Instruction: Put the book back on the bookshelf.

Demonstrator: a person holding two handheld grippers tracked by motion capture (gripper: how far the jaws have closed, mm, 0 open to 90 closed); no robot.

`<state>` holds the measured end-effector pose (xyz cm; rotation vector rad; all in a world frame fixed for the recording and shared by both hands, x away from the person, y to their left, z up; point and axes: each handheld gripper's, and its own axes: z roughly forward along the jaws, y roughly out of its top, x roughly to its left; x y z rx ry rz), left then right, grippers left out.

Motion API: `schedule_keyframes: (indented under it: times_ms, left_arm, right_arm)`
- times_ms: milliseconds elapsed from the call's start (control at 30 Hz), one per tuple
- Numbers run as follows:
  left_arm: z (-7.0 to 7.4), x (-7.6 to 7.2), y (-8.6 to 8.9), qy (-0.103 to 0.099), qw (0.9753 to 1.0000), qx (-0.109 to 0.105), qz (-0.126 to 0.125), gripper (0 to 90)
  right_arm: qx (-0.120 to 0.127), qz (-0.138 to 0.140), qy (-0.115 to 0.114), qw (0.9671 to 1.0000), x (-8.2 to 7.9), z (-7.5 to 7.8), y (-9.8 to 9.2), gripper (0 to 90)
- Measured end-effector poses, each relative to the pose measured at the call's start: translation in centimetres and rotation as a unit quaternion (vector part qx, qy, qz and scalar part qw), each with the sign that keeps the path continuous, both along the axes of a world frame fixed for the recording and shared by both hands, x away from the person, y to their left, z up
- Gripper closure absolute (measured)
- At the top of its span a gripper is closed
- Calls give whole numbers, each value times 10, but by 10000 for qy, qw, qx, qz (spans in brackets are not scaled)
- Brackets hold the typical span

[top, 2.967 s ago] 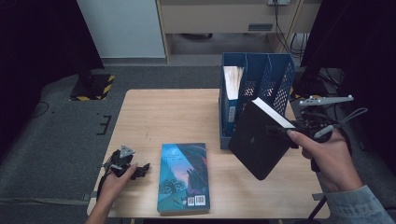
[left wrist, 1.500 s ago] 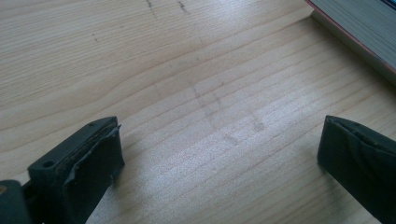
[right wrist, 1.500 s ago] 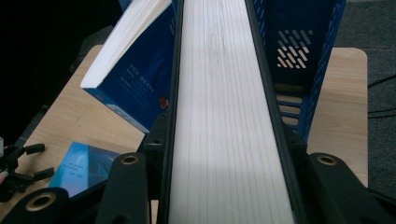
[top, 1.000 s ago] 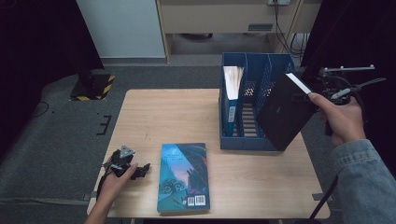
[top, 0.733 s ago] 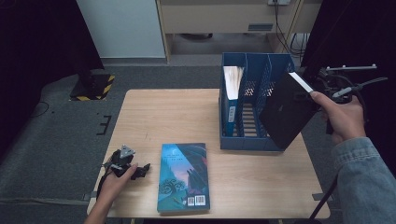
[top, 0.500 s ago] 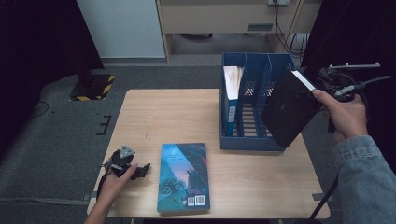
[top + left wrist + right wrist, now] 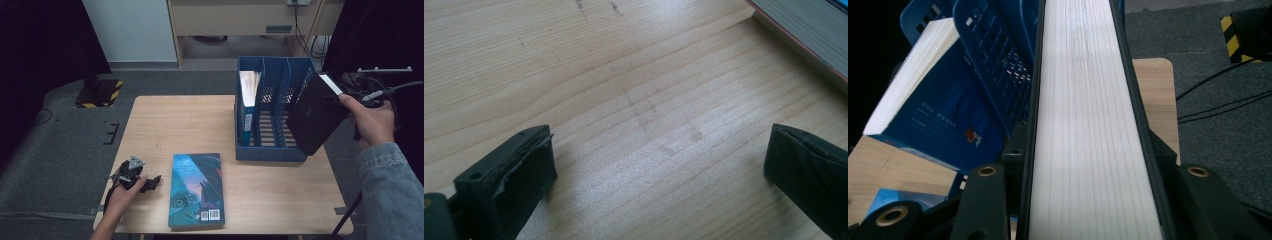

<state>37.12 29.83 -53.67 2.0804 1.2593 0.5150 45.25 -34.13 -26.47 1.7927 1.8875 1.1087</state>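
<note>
Holding a black-covered hardback book [image 7: 316,114] tilted above the right end of the blue plastic file rack [image 7: 272,95], we pinch it across its stiff covers in the right gripper [image 7: 334,95]; it likely feels heavy, so a grip nearer its middle suits. The left gripper [image 7: 134,177] rests spread on the wooden desk [image 7: 190,125].

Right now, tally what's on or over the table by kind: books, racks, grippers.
Books: 3 – black book clamped in the right gripper, teal book flat on the table, blue book standing in the rack's leftmost slot.
File racks: 1 – blue rack.
Grippers: 2 – right, and left gripper open on the tabletop.
Total: 6
</note>
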Motion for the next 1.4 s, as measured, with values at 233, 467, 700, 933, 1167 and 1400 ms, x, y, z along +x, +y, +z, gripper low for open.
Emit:
schedule_keyframes:
  times_ms: [233, 467, 700, 933, 1167, 1400]
  left_arm:
    - [0, 0, 0, -3, 10000, 0, -7, 0]
    - [0, 0, 0, -5, 10000, -7, -25, 0]
    - [0, 0, 0, -3, 10000, -3, -39, 0]
    - [0, 0, 0, -4, 10000, -2, -46, 0]
    - [0, 0, 0, 10, 10000, 2, -49, 0]
    - [0, 0, 0, 11, 10000, 5, -56, 0]
  right_arm:
    - [-54, -76, 82, 9999, 6, -2, 1, 525]
    - [-135, -65, 57, 9999, 13, 0, 8, 525]
    - [-181, -113, 99, 9997, 22, -1, 12, 525]
    - [-227, -146, 107, 9996, 29, -3, 16, 525]
    - [-288, -170, 66, 9994, 38, -1, 22, 525]
    - [-347, -195, 13, 9992, 46, -6, 28, 525]
